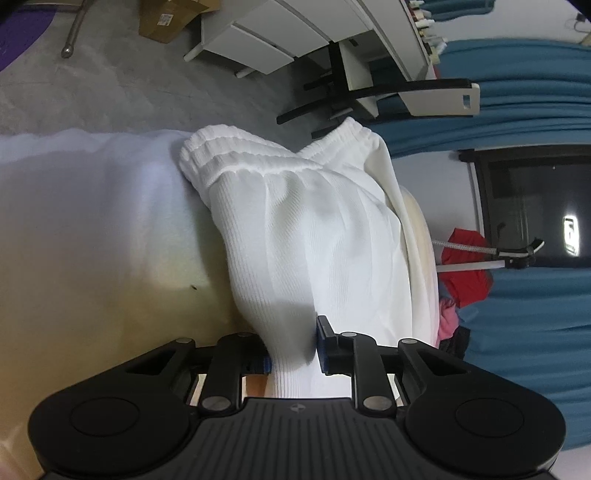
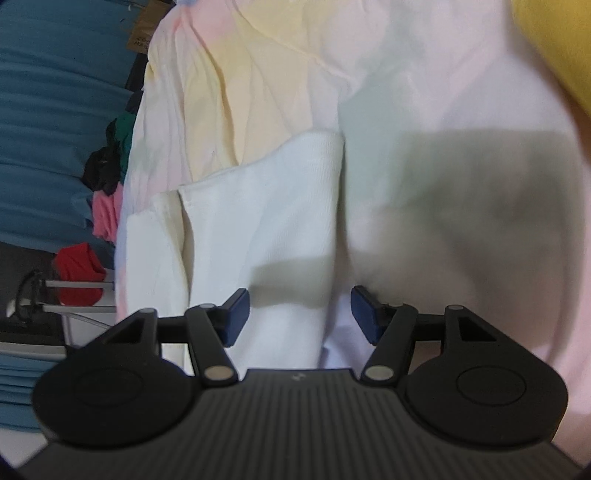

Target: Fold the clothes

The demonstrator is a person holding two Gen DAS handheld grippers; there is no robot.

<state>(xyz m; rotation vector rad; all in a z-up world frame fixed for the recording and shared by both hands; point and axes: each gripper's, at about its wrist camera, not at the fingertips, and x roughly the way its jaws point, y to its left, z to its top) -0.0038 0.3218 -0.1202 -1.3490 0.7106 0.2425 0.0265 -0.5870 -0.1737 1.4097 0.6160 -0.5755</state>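
Note:
A white ribbed garment (image 1: 314, 229) with an elastic waistband (image 1: 258, 158) hangs over the pale cloth-covered surface (image 1: 92, 221). My left gripper (image 1: 293, 347) is shut on the garment's lower fabric, which bunches between the blue pads. In the right wrist view the same white garment (image 2: 266, 221) lies folded on the pastel sheet (image 2: 443, 110). My right gripper (image 2: 299, 314) is open, its blue pads on either side of the garment's edge, holding nothing.
A pile of red, pink and dark clothes (image 1: 465, 273) lies beside the surface, also seen in the right wrist view (image 2: 79, 273). Blue curtains (image 1: 535, 92), a white desk (image 1: 314, 33), a black chair (image 1: 351, 99) and a cardboard box (image 1: 170, 18) stand beyond.

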